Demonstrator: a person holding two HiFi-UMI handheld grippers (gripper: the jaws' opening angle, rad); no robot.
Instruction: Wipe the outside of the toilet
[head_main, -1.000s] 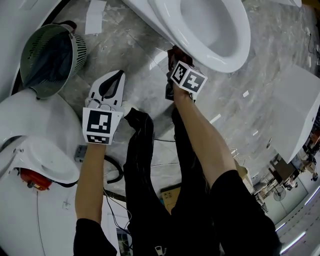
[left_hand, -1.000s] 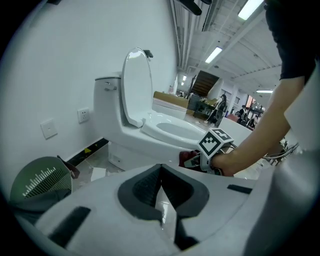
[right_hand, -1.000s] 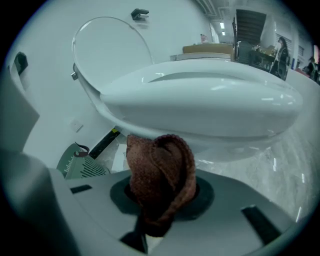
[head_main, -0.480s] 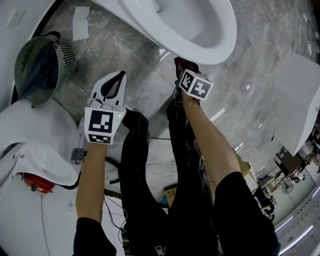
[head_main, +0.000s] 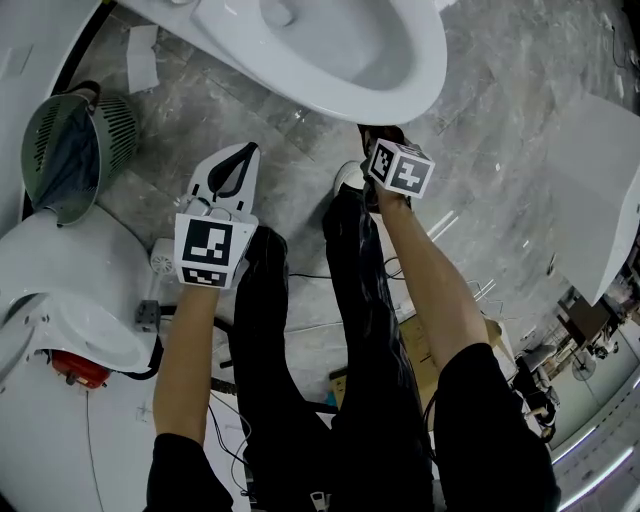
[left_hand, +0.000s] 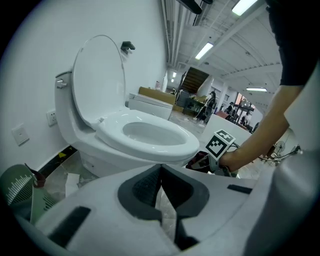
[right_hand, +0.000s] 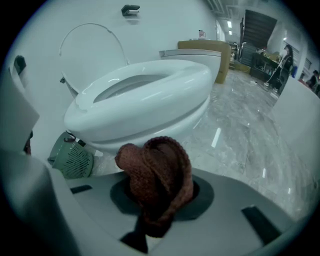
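The right claw (right_hand: 159, 200) is clamping a bunched brown cloth (right_hand: 159, 170) just in front of the toilet (right_hand: 150, 100), below its seat rim. The left claw (left_hand: 161, 185) is hanging near the toilet's front, its jaws together and empty.

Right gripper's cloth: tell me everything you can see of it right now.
The cloth is a dark reddish-brown ribbed knit rag, bunched into a rounded wad of folded loops. It is clamped between the jaws of the right gripper, bulging past them, with a tail trailing back toward the camera. It sits just below the front rim of the white toilet, facing the bowl's underside. Whether it touches the porcelain cannot be told. Nothing else touches it.
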